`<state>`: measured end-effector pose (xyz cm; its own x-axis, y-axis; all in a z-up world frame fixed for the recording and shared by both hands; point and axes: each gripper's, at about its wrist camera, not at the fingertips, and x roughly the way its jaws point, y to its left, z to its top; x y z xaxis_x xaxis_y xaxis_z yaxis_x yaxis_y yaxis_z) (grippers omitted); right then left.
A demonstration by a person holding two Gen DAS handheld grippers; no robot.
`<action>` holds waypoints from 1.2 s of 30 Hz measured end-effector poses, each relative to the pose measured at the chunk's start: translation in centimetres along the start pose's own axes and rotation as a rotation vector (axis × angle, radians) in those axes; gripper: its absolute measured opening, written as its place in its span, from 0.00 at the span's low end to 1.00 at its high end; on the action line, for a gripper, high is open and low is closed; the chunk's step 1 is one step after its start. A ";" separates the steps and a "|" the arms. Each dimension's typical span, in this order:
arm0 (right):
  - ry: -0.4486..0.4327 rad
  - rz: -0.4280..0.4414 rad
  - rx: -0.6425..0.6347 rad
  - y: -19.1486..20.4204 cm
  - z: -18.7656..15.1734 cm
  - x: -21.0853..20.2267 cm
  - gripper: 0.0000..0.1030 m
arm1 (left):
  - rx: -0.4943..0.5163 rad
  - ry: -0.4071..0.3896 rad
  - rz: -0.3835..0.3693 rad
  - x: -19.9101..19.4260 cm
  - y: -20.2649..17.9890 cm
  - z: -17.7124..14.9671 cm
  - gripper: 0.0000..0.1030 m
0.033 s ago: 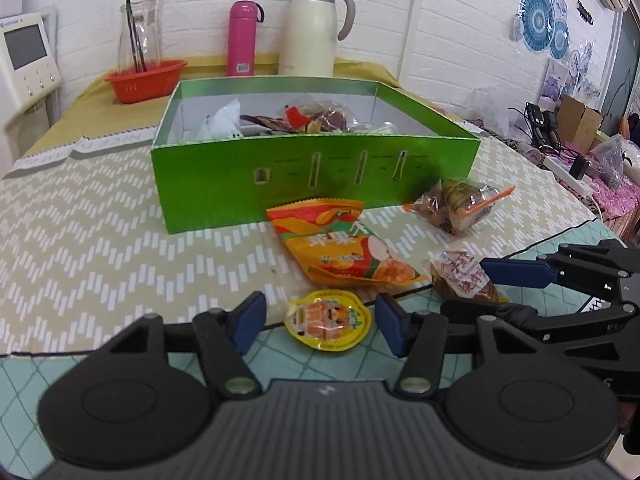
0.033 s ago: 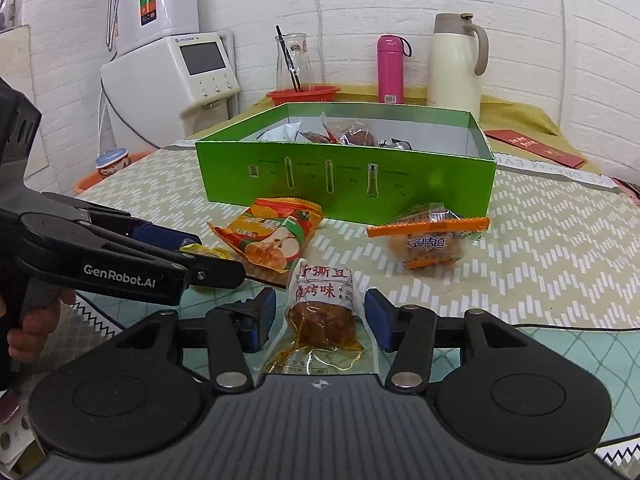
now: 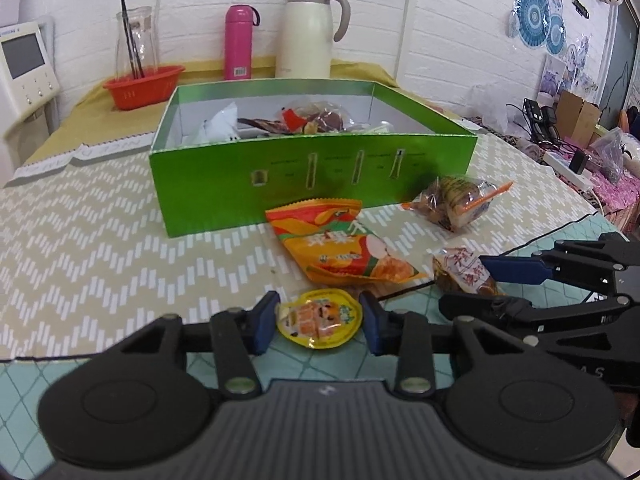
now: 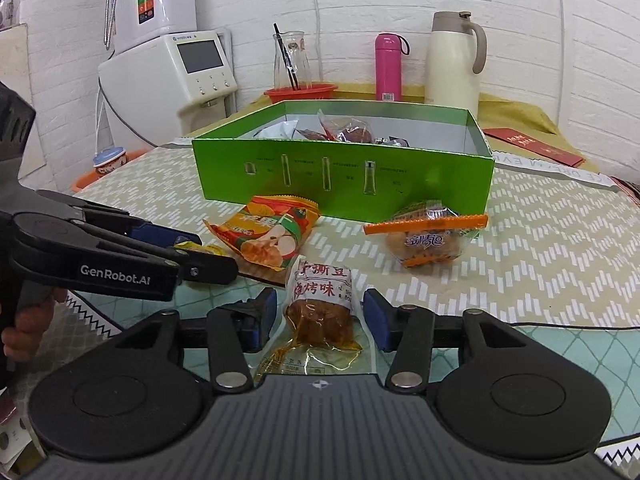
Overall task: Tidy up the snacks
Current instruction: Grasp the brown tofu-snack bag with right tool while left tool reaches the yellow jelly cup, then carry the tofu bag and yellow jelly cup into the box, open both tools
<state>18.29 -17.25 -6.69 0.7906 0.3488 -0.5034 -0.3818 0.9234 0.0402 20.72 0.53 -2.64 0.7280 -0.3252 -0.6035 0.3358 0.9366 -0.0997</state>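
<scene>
Desk [image 3: 100, 240] carries, from left to right, four loose snacks in front of the green box [image 3: 312, 184], which already has several packets inside. Farthest left is the yellow cup [image 3: 320, 318], a small sealed jelly-type cup, lying between the left gripper [image 3: 318, 322] fingers [image 3: 262, 322]; those fingers stand apart, one on each side of the cup, close to its rim but seemingly not yet pressing it. Next, behind it, lies the orange bag [image 3: 340, 248], flat, its top edge near the box wall. Then comes the tofu pack [image 4: 320, 304] (a soft vacuum pouch with a white label), framed by the right gripper [image 4: 320, 314], whose fingers [image 4: 376, 320] are also spread, with gaps on both sides. Farthest right sits the clipped bag [image 4: 428, 236], closed with an orange clip, just beside the box corner. The step in hand looks like a two-handed pick-up. To do it well, I would close each pair of fingers squarely across the widest firm part: on the cup's body under its foil lip, so it does not squirt forward, and on the pack's thick lump, not its thin slippery border. The two grippers sit near each other, so lifting straight up before swinging toward the box should keep them from colliding.
</scene>
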 end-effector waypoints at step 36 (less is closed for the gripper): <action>-0.204 -0.144 -0.014 -6.8 10.4 5.3 0.56 | -0.100 -0.119 0.010 5.5 2.2 13.3 0.34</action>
<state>30.12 -20.02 -0.64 0.9172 0.2399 -0.3180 -0.2632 0.9642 -0.0317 33.41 -0.96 4.38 0.7989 -0.3233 -0.5072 0.2709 0.9463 -0.1764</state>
